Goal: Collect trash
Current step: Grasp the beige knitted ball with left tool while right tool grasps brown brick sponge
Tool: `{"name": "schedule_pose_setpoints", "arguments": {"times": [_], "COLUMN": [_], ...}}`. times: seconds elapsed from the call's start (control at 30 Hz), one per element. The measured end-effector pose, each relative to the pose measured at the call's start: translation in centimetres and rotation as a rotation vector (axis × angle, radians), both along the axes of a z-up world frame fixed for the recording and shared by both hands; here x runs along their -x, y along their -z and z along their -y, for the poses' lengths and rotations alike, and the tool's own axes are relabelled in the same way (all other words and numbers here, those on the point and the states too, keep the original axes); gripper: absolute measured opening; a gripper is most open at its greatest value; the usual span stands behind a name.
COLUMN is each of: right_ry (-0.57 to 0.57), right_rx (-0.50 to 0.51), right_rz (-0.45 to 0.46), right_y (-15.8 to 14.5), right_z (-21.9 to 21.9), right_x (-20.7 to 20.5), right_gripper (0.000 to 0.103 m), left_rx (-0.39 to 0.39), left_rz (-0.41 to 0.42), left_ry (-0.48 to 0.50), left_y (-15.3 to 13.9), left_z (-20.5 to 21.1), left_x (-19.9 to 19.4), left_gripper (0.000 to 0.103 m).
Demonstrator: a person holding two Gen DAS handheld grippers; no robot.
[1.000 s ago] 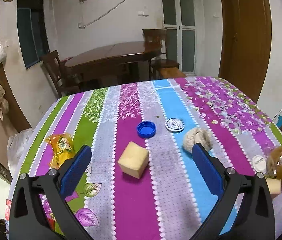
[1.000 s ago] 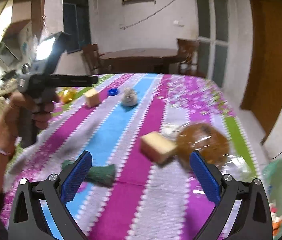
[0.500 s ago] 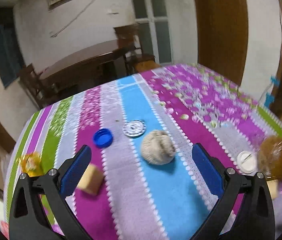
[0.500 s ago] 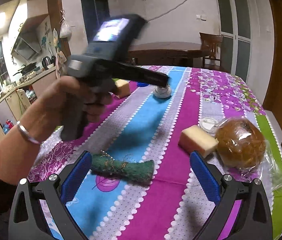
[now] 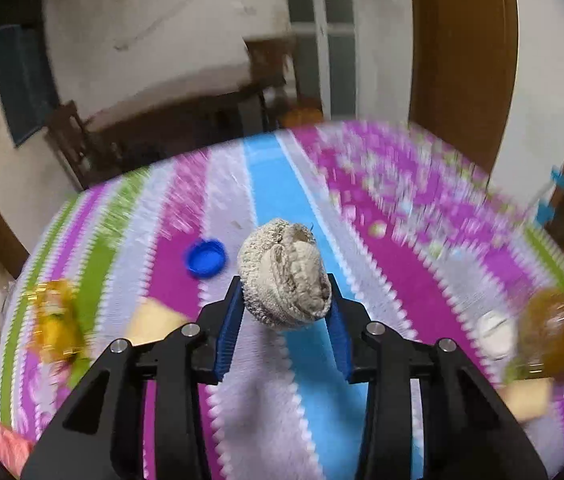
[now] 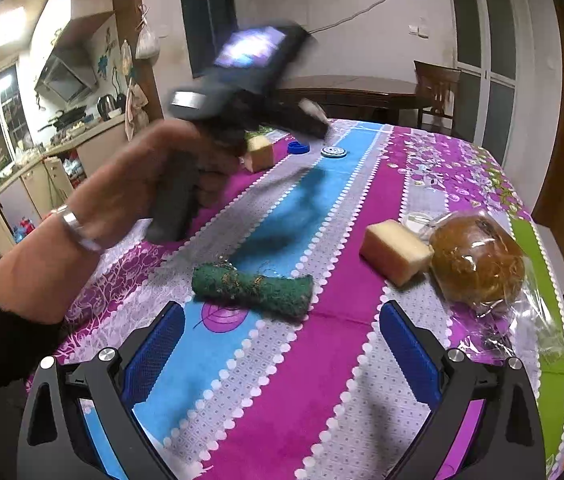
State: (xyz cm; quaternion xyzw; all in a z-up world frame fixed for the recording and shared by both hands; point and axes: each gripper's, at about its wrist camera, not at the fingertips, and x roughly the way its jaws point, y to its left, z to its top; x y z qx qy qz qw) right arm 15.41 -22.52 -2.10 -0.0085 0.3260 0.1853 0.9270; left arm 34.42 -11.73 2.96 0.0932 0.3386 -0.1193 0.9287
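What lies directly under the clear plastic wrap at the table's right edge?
A round brown bun fills the clear plastic wrap. Its underside and the striped tablecloth beneath it are covered.

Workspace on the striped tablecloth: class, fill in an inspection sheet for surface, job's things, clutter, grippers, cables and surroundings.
Surface: striped tablecloth, floral at the far side.
Job's things: grey cloth ball; green scouring pad; blue cap; two yellow sponge blocks; round patterned lid; bagged brown ball; yellow wrapper.
Clutter: nothing seen.
Grippers: left gripper closing, cloth ball between its fingers; right gripper open, empty.
Cables: wire across the far wall.
Surroundings: wooden table, chair, kitchen counter.
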Motion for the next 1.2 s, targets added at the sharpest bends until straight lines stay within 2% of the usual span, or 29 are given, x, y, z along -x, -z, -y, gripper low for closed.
{"name": "schedule_pose_setpoints", "arguments": {"times": [0.1,0.2,0.37,0.47,0.53,0.63,0.7,0.8,0.9,1.0,1.2], "right_ry": [-0.034,-0.112,-0.18,-0.215,-0.235,-0.215,-0.163,-0.101,-0.089,-0.074,-0.07], "right_rx": [-0.021,-0.021,0.036,0.086,0.14,0.151,0.13,0.138,0.19,0.282,0.304], "right_rz": [-0.004,-0.05,-0.098,-0.135,-0.143,-0.11,-0.071,-0.067,-0.103,-0.075,-0.072], "right_y": [-0.1,0.3,0.7,1.1,1.2,0.3,-0.7,-0.7,0.4,1.2,1.3], "right_z": [-0.1,-1.2,-2.4,-2.7,-2.7,-1.7,-0.1,1.8,2.2,1.8,1.8], "right_x": [-0.1,-0.9,-3.4,-5.1,-5.9,-6.7,-7.2,-8.3,-9.4,-9.7,-11.0], "right_gripper": [0.098,0.098,0.098,0.098,0.098,0.097,0.098,0.097,0.081,0.077,0.074], "left_rx": [0.036,0.039,0.093,0.079,0.095,0.099,0.102,0.162,0.182,0.169,0.142], "left_rz": [0.1,0.153,0.18,0.203,0.189,0.209,0.238,0.215,0.195,0.194,0.177], "left_ry": [-0.04,-0.081,-0.17,-0.201,-0.218,-0.285,-0.339,-0.372,-0.392,-0.405,-0.39], "left_y": [-3.0,-4.0,-4.6,-4.5,-4.5,-4.9,-5.2,-5.2,-5.0,-4.9,-4.5], "left_z": [-2.0,-3.7,-6.8,-7.8,-8.5,-9.6,-10.5,-11.8,-12.5,-12.6,-12.0], "left_x": [3.8,6.6,8.1,8.4,8.2,8.0,8.2,8.0,7.6,7.5,7.3], "left_gripper": [0.038,0.038,0.038,0.038,0.038,0.038,0.038,0.038,0.038,0.038,0.039]}}
